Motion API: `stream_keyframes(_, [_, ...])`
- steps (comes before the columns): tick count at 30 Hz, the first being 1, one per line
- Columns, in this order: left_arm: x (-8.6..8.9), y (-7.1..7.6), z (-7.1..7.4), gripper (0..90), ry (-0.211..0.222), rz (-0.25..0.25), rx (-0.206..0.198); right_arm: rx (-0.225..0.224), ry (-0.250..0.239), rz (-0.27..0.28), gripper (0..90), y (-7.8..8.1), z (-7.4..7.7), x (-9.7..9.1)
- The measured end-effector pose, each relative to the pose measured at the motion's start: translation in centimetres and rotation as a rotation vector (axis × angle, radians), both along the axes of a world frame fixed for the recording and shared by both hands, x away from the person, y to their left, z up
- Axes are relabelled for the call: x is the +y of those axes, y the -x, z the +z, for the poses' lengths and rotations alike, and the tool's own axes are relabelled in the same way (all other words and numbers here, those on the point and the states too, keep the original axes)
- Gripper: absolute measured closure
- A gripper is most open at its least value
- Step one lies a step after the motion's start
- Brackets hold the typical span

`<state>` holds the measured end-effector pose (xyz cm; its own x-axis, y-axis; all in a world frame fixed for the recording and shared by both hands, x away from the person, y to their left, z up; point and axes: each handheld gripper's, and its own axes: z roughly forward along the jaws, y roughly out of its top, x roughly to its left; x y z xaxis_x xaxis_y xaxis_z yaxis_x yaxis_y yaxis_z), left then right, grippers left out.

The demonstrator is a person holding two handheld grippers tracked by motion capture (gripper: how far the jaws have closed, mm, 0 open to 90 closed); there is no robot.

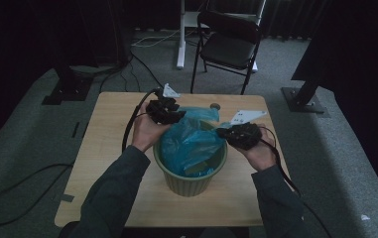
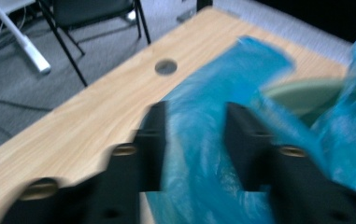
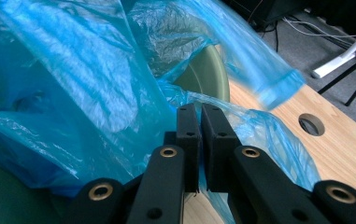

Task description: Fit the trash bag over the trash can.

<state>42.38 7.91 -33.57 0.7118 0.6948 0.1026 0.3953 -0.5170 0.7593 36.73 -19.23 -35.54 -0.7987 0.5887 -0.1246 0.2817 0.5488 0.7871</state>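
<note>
- High view: your two hands hold grippers over a green bin (image 1: 189, 178) lined with a blue plastic bag (image 1: 189, 144), standing on a wooden table (image 1: 107, 148).
- Your left gripper (image 1: 165, 111) sits at the bin's far left rim; your right gripper (image 1: 238, 135) sits at its right rim.
- Left gripper view, blurred: the jaws stand apart with a band of the bag lying between your fingers (image 2: 152, 135); whether the pads press on it, you cannot tell.
- Right gripper view: your fingers (image 3: 187, 135) are nearly together, pinching a fold of the bag's edge.
- Beyond those fingertips, the bin's rim shows through the crumpled film, and a round hole (image 3: 311, 124) in the table lies to the right.
</note>
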Motion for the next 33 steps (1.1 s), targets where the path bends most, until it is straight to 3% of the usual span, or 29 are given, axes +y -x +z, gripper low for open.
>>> stream_keyframes(2, [0.4, 0.4, 0.0, 84.9, 0.027, 0.007, -0.005, -0.004, 0.003, 0.000, 86.4, 0.3, 0.1, -0.1])
stream_keyframes(4, [0.9, 0.9, 0.0, 89.1, 0.043, 0.018, -0.020, -0.009, 0.003, 0.000, 86.4, 0.7, 0.1, -0.3])
stream_keyframes(9, [2.2, 2.4, -0.2, 89.3, 0.049, 0.026, -0.047, -0.016, 0.004, -0.001, 86.4, 1.7, 0.1, -0.7])
stream_keyframes(20, [5.9, 4.5, -1.5, 89.3, 0.186, 0.071, -0.018, -0.046, -0.017, -0.038, 86.4, 2.8, 0.2, -1.8])
stream_keyframes(25, [5.9, 5.2, -2.4, 89.3, 0.205, 0.062, -0.004, -0.033, -0.008, -0.039, 83.0, 2.6, 0.2, -1.6])
stream_keyframes(33, [5.6, 5.1, -2.8, 89.3, 0.213, 0.060, 0.009, -0.057, -0.079, -0.039, 69.7, 1.9, 1.8, -1.6])
